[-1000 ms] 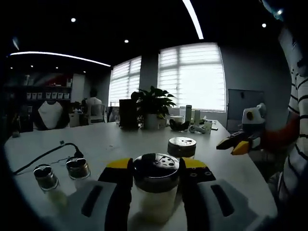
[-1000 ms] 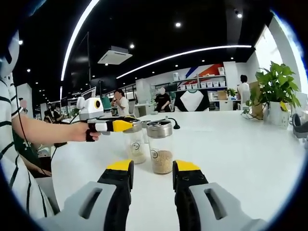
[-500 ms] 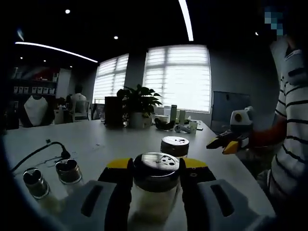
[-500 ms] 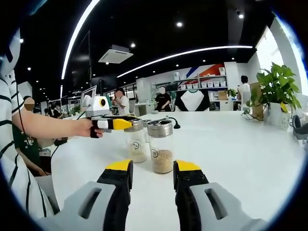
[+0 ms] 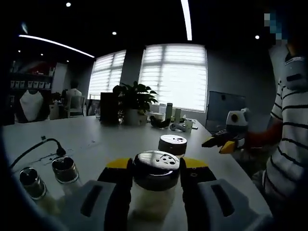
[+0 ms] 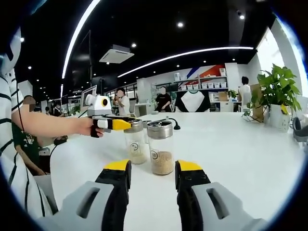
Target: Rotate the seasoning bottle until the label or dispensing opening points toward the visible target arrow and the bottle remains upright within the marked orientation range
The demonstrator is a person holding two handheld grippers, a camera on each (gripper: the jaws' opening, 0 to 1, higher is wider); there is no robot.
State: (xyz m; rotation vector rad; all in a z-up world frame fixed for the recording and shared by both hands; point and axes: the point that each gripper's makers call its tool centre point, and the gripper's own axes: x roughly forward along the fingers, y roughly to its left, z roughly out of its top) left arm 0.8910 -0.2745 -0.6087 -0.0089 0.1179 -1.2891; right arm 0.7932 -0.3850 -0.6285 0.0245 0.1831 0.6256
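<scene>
The seasoning bottle (image 5: 155, 180) stands upright on the white counter (image 5: 110, 139), its long axis vertical and its perforated metal cap facing up. The left gripper (image 5: 156, 168) clamps it just under the cap, yellow-tipped jaws pressed to either side of the glass. That high, level hold looks chosen so the bottle can be twisted about its own axis without tipping. In the right gripper view the same bottle (image 6: 135, 144) shows a small round label on its lower wall, turned roughly toward that camera. No target arrow can be made out, so how far the turn has to go cannot be judged.

A second shaker (image 5: 173, 145) with pale grains stands just beside it. Two smaller shakers (image 5: 48, 175) sit further off by a black cable (image 5: 36, 149).

The right gripper (image 6: 152, 169) hangs short of the shakers, jaws spread and holding nothing, probably waiting clear of the twist.
</scene>
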